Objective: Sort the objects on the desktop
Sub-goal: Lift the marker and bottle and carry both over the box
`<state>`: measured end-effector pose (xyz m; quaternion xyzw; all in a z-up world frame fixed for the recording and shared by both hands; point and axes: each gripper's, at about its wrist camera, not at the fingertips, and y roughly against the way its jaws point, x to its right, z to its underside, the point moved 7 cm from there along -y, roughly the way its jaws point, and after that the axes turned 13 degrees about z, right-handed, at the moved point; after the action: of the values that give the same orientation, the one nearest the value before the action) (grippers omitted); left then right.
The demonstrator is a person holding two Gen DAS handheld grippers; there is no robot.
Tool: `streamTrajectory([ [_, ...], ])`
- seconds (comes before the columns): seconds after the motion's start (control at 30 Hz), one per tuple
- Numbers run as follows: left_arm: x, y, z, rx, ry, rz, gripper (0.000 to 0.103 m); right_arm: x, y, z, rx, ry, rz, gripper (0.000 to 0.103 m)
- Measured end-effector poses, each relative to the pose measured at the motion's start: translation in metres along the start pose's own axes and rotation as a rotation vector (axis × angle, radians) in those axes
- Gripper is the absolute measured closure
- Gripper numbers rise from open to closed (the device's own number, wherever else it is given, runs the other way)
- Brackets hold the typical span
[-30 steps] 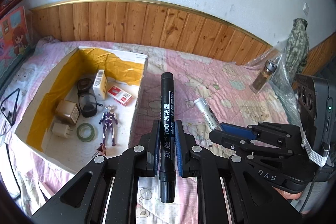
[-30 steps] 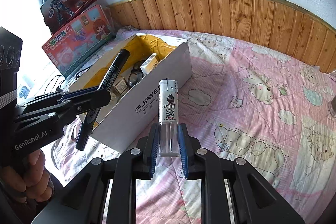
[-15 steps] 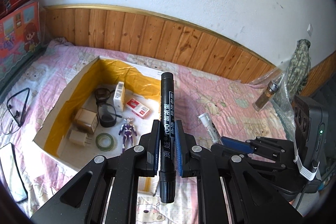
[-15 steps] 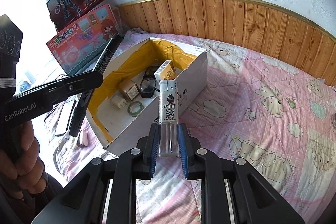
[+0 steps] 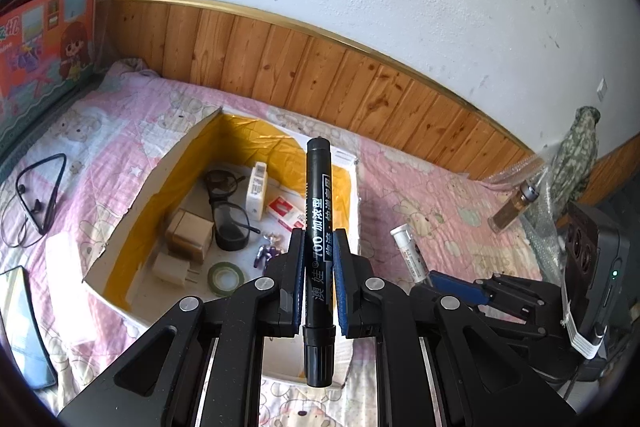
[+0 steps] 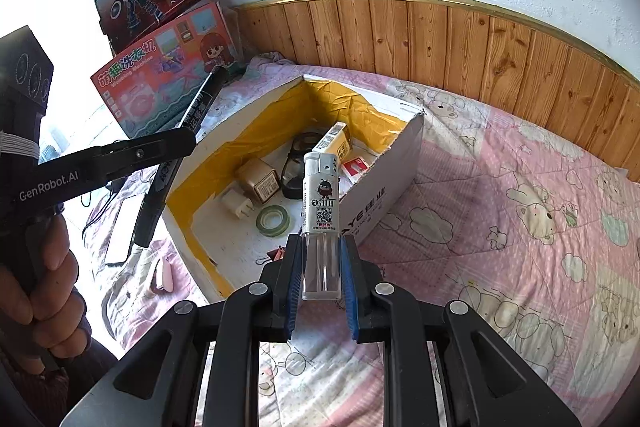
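Note:
My left gripper (image 5: 318,251) is shut on a black marker (image 5: 318,211), which stands upright over the near right part of an open cardboard box (image 5: 132,219) lined with yellow tape. In the right wrist view my right gripper (image 6: 322,259) is shut on a white lighter (image 6: 322,195), raised over the box's near right wall (image 6: 384,199). Inside the box lie glasses (image 6: 296,163), small cartons (image 6: 260,179), a green tape roll (image 6: 273,219) and a toy figure (image 5: 268,251). The left gripper (image 6: 176,143) with the marker (image 6: 192,119) shows at the left, held by a hand (image 6: 44,291).
The box sits on a pink bear-print quilt (image 6: 500,227). A white tube (image 5: 406,251) and a brown bottle (image 5: 514,207) lie right of the box; earphones (image 5: 40,195) and a phone (image 5: 24,327) lie left. Toy boxes (image 6: 168,79) lean on the wall.
Both grippers have moved left towards the box, which now sits under the marker and the lighter in their views. Both grips are unchanged.

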<state>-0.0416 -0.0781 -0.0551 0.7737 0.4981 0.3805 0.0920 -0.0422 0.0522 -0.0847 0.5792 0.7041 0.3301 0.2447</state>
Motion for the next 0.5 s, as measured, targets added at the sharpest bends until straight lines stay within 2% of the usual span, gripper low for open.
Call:
streamTrajectory([
  [0.5,-0.032,-0.024,-0.006,-0.023,0.093,0.001,0.090,-0.018,-0.029,-0.028,-0.015,0.033,0.004,0.083],
])
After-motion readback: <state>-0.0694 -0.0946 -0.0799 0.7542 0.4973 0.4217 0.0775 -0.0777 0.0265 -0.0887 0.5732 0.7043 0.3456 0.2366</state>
